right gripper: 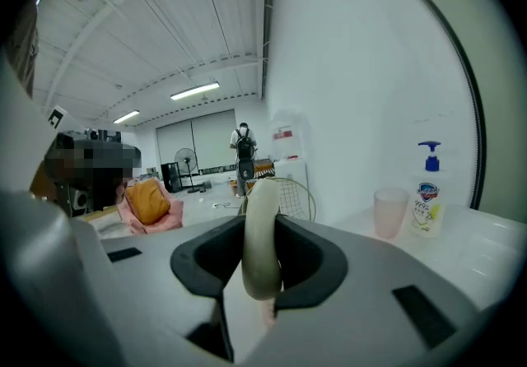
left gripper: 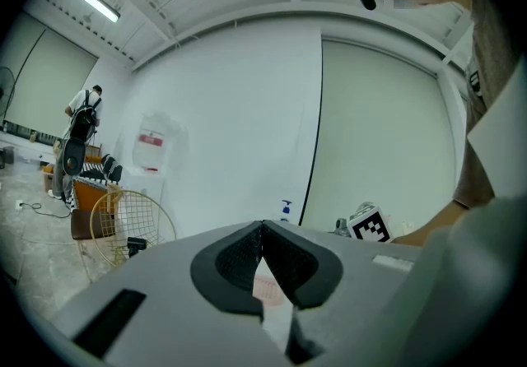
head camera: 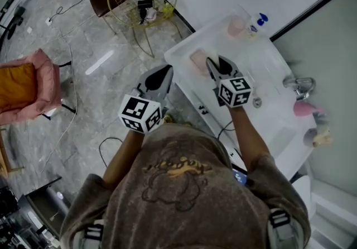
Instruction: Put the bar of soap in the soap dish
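Nearest my lens, the soap (right gripper: 262, 234) stands on edge, clamped between the part-open jaws of my right gripper (head camera: 218, 66). That forearm reaches out over the white counter (head camera: 268, 66), the gripper tipped slightly down, with the soap just beside the pink dish (head camera: 197, 61). My left gripper (head camera: 162, 76) hangs off the counter's near edge, nearly level, jaws closed together and empty. Past the dish, a cup (right gripper: 390, 211) and a pump bottle (right gripper: 426, 201) stand by the wall.

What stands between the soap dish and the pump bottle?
A pink cup, nearer the pump bottle than the soap dish; the head view shows it.
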The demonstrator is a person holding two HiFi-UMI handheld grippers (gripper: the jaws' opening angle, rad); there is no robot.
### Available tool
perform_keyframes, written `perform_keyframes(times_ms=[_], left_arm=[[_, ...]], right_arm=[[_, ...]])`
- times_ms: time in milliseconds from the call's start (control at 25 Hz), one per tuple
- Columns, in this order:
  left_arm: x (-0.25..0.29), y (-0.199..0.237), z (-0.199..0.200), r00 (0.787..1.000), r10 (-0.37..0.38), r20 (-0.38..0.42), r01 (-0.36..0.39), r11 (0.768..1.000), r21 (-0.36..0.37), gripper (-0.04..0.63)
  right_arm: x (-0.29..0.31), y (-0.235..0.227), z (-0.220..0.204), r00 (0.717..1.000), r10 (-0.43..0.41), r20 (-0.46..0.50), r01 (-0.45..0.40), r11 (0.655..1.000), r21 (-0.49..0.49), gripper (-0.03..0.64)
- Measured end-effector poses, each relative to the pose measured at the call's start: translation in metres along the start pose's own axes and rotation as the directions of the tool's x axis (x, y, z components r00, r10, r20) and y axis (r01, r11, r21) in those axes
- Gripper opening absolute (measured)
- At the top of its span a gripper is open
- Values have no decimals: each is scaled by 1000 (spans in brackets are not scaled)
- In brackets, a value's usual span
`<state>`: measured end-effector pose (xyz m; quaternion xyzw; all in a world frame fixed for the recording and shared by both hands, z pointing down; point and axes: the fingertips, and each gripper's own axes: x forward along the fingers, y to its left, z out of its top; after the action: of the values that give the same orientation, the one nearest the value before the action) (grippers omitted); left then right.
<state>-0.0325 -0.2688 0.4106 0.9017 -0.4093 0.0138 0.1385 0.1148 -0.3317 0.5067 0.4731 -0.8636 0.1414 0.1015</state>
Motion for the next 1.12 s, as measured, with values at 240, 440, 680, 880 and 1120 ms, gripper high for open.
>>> perform_keyframes(times_ms=[240, 440, 680, 880, 1120], left_arm=[[7, 6, -1, 1000, 3, -6, -3, 1000, 1, 2], [10, 14, -3, 1000, 13, -14, -13, 1000, -2, 2], [14, 23, -5, 999, 29, -24, -29, 1000, -8, 2], [20, 29, -6, 999, 32, -28, -33, 999, -16, 2], [25, 35, -9, 998, 40, -38, -41, 999, -27, 2]], right_arm=[[25, -7, -29, 996, 9, -85, -11, 1000, -22, 114], [41, -13, -52, 989, 6, -150, -10, 1000, -28, 114], [61, -19, -79, 972, 6, -235, -16, 999, -41, 114], [74, -25, -97, 956, 6, -295, -21, 999, -50, 114], [83, -27, -112, 940, 0, -342, -28, 996, -79, 115]])
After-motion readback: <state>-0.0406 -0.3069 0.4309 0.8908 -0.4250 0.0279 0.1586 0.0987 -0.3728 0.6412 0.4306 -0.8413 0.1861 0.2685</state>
